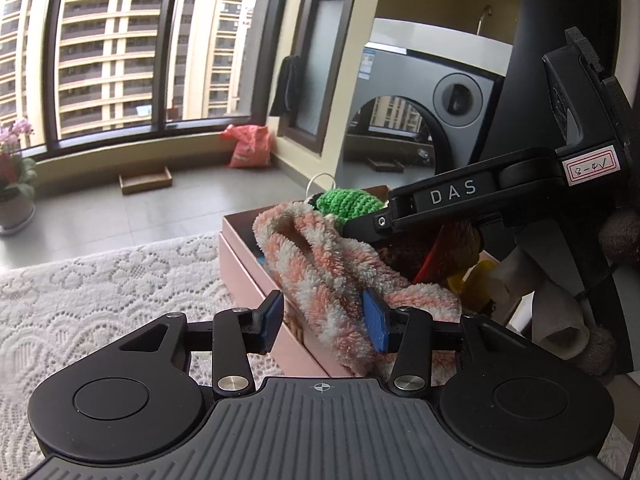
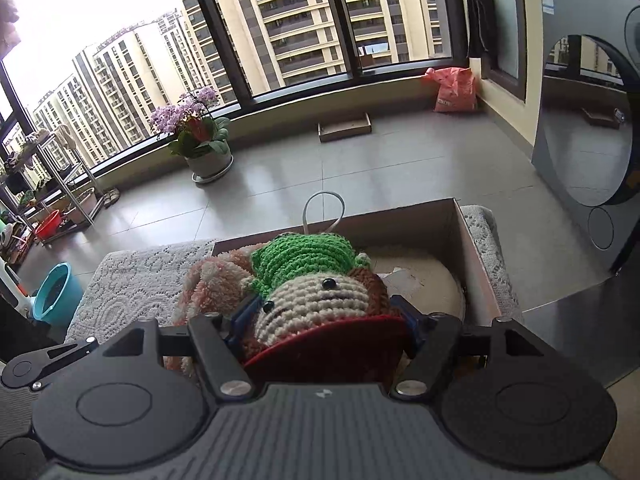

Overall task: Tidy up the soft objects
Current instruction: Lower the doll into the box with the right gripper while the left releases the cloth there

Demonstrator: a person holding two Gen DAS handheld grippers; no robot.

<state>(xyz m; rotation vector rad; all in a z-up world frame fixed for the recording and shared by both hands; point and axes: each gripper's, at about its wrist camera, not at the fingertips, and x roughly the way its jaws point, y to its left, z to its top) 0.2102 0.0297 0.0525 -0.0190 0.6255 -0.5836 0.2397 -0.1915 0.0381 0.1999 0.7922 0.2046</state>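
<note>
Item 1, left gripper (image 1: 322,322): jaws stand at a middling gap, straddling the near wall of the pink box (image 1: 244,256). The fluffy pink-and-white cloth (image 1: 320,256) hangs over that wall between the pads; the right pad (image 1: 376,326) is pressed into the pile, while the left pad (image 1: 272,318) stands clear of it, so a firm hold is not shown (the jaws are judged set for a pinch rather than gripping).

Item 2, lace cover (image 1: 100,288): spread under the box, ahead and left of the left gripper.

Item 3, fluffy cloth, further: bunched in the box's left end, ahead and left of the right gripper. It is judged draped there only half stowed.

Item 4, right gripper (image 2: 326,320): jaws held wide, pads pressed on both sides of the crocheted doll (image 2: 316,300), which is carried over the box with its green hat (image 2: 304,260) pointing forward. The wide gap is owed to the doll's bulk.

Item 5, box interior: a pale round cushion (image 2: 424,280) lies ahead and right of the right gripper, leaving room where the doll is judged to be bound.
</note>
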